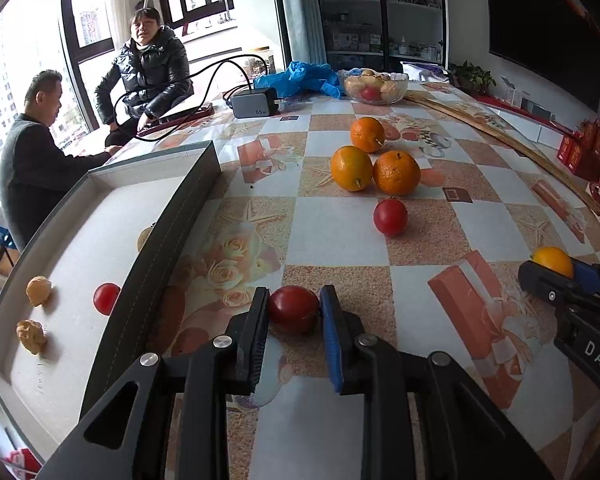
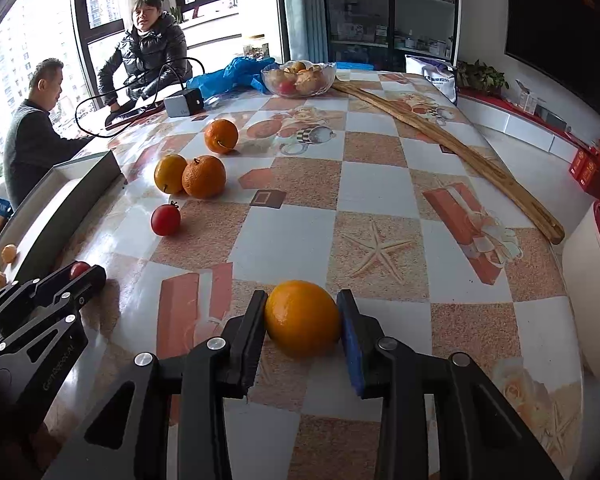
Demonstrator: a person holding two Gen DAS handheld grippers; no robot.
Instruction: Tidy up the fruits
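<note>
My left gripper is shut on a red tomato just above the tablecloth, beside the grey box. My right gripper is shut on an orange near the table's front. In the left wrist view that orange shows at the right edge, in the right gripper. In the right wrist view the left gripper shows at the left with its tomato. Three oranges and a loose tomato lie mid-table. Inside the box are a tomato and two walnuts.
A glass bowl of fruit, a blue plastic bag and a charger with its cable stand at the table's far end. A long wooden stick lies along the right side. Two people sit beyond the far left corner.
</note>
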